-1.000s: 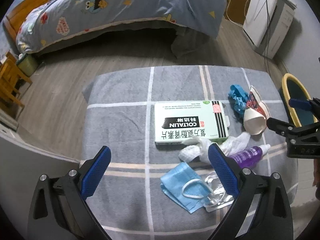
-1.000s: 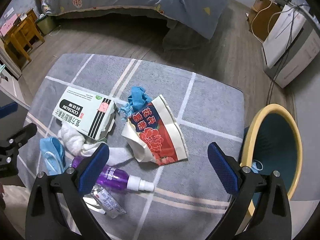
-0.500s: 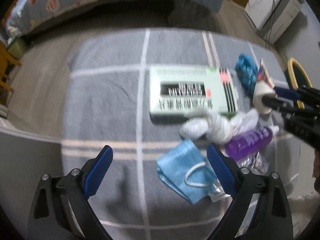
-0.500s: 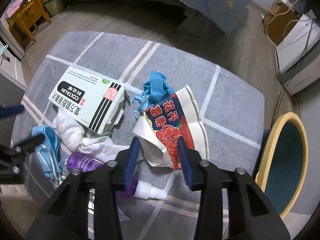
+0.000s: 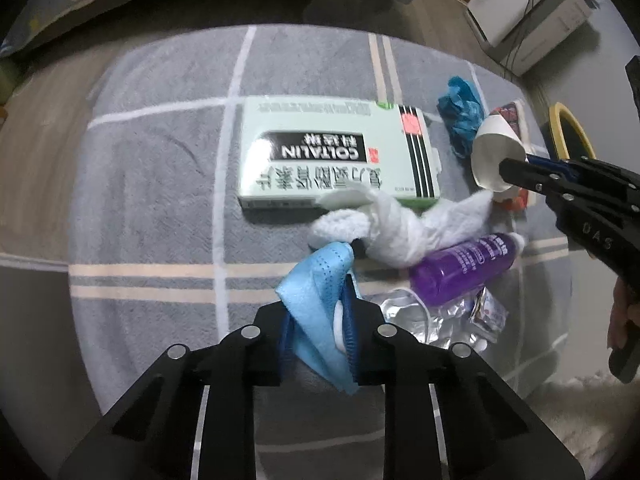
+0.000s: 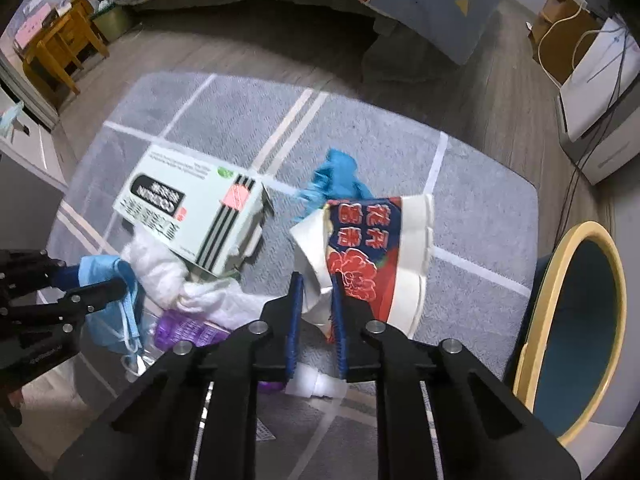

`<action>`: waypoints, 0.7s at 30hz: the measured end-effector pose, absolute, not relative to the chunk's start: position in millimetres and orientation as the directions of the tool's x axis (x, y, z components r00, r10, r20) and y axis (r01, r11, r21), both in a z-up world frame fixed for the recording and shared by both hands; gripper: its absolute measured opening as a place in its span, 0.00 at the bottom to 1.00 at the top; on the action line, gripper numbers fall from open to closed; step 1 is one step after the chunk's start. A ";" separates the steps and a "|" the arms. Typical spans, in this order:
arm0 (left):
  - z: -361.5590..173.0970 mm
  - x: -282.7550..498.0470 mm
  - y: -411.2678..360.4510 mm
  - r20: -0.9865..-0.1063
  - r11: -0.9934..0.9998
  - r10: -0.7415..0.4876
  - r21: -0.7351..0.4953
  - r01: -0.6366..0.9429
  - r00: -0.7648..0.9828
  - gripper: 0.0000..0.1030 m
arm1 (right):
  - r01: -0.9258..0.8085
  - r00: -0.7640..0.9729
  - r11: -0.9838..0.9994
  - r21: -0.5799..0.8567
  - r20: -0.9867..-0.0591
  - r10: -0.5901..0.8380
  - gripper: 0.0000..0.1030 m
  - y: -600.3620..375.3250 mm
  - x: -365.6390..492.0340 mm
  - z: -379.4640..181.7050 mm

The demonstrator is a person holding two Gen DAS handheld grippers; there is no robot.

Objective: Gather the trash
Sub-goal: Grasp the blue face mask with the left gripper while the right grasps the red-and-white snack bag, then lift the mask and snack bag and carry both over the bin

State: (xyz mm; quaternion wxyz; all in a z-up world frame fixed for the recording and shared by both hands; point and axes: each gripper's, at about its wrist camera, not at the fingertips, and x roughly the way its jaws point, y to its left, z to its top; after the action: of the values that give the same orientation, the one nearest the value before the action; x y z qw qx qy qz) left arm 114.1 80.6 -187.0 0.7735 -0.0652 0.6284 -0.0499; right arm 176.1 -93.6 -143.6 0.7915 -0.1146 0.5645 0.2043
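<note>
Left gripper (image 5: pixel 318 328) is clamping a light blue disposable face mask (image 5: pixel 320 300) between its 2 blue pads; the mask is bunching up and folding out above and below the grip. In the right wrist view this gripper (image 6: pixel 90 280) is showing at the left edge with the mask (image 6: pixel 116 304) hanging from it.

Right gripper (image 6: pixel 314 308) is pinching the crumpled white edge of a flattened paper cup printed in red and navy with a flower pattern (image 6: pixel 372 264). In the left wrist view the cup's white open end (image 5: pixel 496 156) is sitting at the tips of this gripper (image 5: pixel 516 168).

All trash is lying on a grey rug with white and cream stripes (image 5: pixel 160 184). A pale green rectangular medicine box marked COLTALIN (image 5: pixel 336 152) is lying flat at centre. A crumpled white tissue wad (image 5: pixel 396 228) is touching the box's near edge. A purple plastic spray bottle (image 5: pixel 464 268) is lying on its side just beside the tissue, over a silver foil blister wrapper (image 5: pixel 444 320). A crumpled teal glove (image 6: pixel 336 180) is lying beside the cup's far end.

A round bin with a yellow rim and dark teal inside (image 6: pixel 576 332) is standing off the rug's right edge.
</note>
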 end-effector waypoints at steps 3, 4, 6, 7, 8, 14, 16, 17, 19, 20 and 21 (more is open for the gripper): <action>-172.3 111.4 85.0 -0.958 0.988 -0.141 -0.150 -0.018 0.248 0.19 | -0.445 0.296 0.893 0.071 -0.929 0.221 0.13 -96.7 175.2 -134.3; -167.5 111.2 83.2 -0.956 0.990 -0.132 -0.141 -0.016 0.261 0.18 | -0.444 0.301 0.893 0.077 -0.925 0.230 0.13 -98.1 175.2 -130.6; -156.0 110.6 82.3 -0.948 0.993 -0.113 -0.120 -0.004 0.296 0.18 | -0.435 0.313 0.896 0.091 -0.918 0.245 0.13 -101.1 175.8 -124.7; -149.3 110.1 81.1 -0.942 0.993 -0.109 -0.114 0.003 0.316 0.18 | -0.429 0.319 0.898 0.094 -0.914 0.249 0.13 -102.7 175.7 -121.9; -144.2 109.8 80.3 -0.937 0.994 -0.108 -0.112 0.006 0.333 0.18 | -0.423 0.326 0.901 0.098 -0.911 0.252 0.12 -105.6 176.6 -118.6; -108.7 109.3 72.9 -0.881 0.996 -0.083 -0.069 0.048 0.465 0.18 | -0.395 0.356 0.908 0.136 -0.889 0.288 0.13 -115.7 172.6 -101.1; -96.1 109.9 67.0 -0.862 0.997 -0.076 -0.053 0.059 0.502 0.18 | -0.391 0.366 0.909 0.141 -0.883 0.294 0.13 -119.0 169.4 -94.9; -91.7 110.7 66.2 -0.851 0.997 -0.072 -0.045 0.064 0.520 0.18 | -0.391 0.370 0.910 0.142 -0.881 0.296 0.13 -119.7 167.7 -92.8; -85.3 110.9 62.5 -0.830 0.997 -0.070 -0.039 0.067 0.554 0.18 | -0.389 0.382 0.910 0.143 -0.874 0.300 0.12 -122.9 164.1 -86.4; -81.5 110.3 61.6 -0.821 0.997 -0.071 -0.039 0.068 0.566 0.18 | -0.388 0.385 0.911 0.143 -0.872 0.301 0.13 -123.7 163.1 -84.2; -76.5 110.1 60.7 -0.812 0.997 -0.073 -0.041 0.069 0.580 0.18 | -0.385 0.391 0.911 0.146 -0.869 0.305 0.13 -125.0 161.6 -80.5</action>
State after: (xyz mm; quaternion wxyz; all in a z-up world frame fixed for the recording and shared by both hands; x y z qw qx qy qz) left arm 110.1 60.7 -76.5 0.8887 -0.0022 0.4567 -0.0401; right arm 161.6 -125.0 -80.5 0.8331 -0.0391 0.5116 0.2068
